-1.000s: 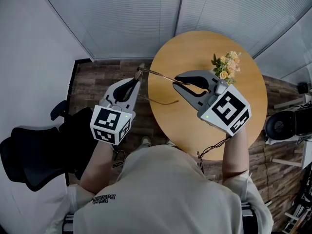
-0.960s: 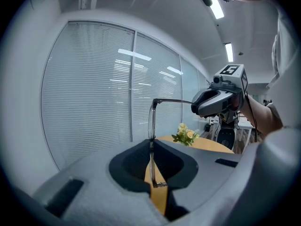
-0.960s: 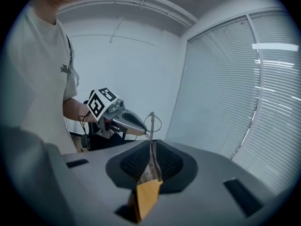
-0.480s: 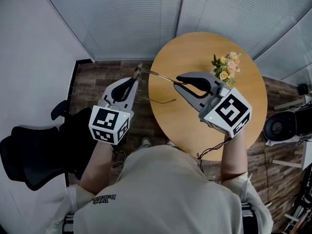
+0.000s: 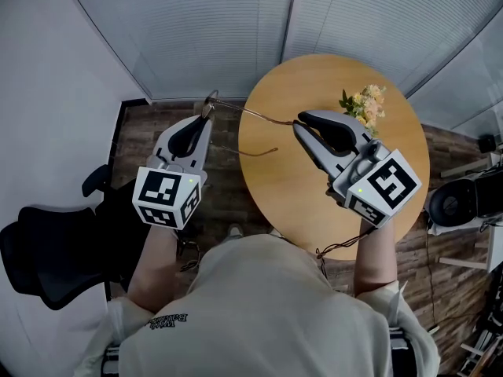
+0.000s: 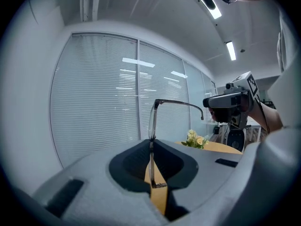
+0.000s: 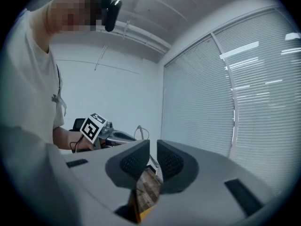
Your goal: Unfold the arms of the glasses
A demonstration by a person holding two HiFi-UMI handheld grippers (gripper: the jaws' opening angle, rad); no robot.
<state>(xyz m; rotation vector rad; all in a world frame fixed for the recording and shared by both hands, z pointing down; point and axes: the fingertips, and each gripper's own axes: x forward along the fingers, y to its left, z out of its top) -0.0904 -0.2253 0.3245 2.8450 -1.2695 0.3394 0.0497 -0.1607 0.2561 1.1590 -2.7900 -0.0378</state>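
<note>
My left gripper (image 5: 206, 118) is shut on the front of the thin metal glasses (image 5: 211, 104), held in the air past the left edge of the round wooden table (image 5: 314, 195). In the left gripper view the frame (image 6: 152, 119) stands upright between the jaws. One arm (image 5: 253, 114) reaches out over the table. Its curved tip ends just short of my right gripper (image 5: 302, 120). The other arm (image 5: 245, 151) sticks out lower down. The right gripper (image 7: 153, 147) has a narrow gap between its pads, with nothing in it.
A small bunch of yellow and peach flowers (image 5: 364, 104) stands on the far right of the table. A black office chair (image 5: 47, 250) is at the left, on a wood floor. A black round device (image 5: 452, 203) sits at the right. Blinds cover the windows behind.
The left gripper has pulled the glasses left and farther away. The right gripper has shifted right. The upper arm's tip, at the right jaws before, now hangs free just beside them.
</note>
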